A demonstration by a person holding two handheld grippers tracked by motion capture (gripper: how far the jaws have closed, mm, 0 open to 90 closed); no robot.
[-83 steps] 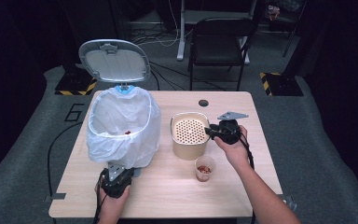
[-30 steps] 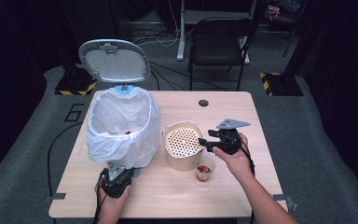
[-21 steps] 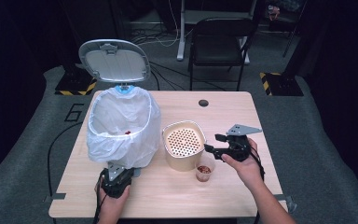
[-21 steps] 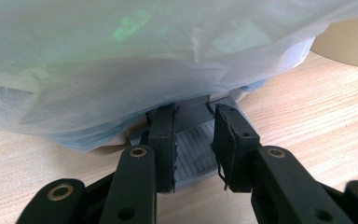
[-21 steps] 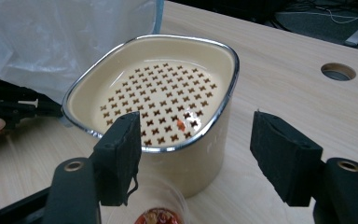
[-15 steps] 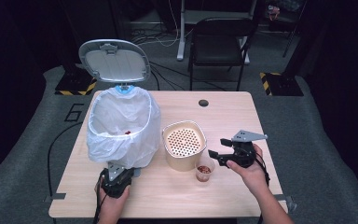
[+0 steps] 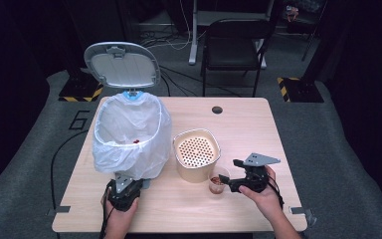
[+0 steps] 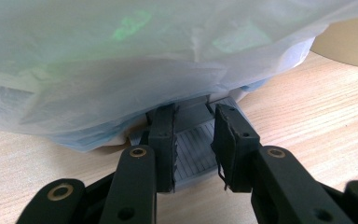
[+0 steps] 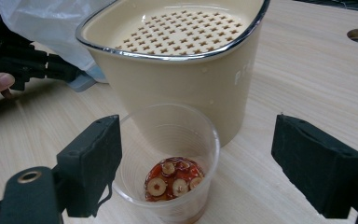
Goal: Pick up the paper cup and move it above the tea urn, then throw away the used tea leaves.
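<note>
Clear cup (image 9: 165, 163) is sitting between the spread, just-widening right hand-held gripper (image 9: 196, 163); left hand-held gripper (image 8: 193, 144) is pinching the bin pedal (image 8: 193, 140). Next: closing on the cup.

The clear cup (image 9: 168, 161) holds red-brown pieces with pale round centres, and the cream bin (image 9: 177, 70) beside it has a silver rim and an inset patterned with small cross-shaped holes. A translucent white bag (image 7: 129, 134) lines the pale blue pedal bin (image 7: 132, 95) with its grey ribbed pedal (image 8: 193, 144). Both stand on the light wood-grain surface (image 7: 238, 124), and each gripper (image 9: 196, 168) is black.

Left gripper (image 8: 193, 149) clamped, right gripper (image 9: 196, 172) agape
</note>
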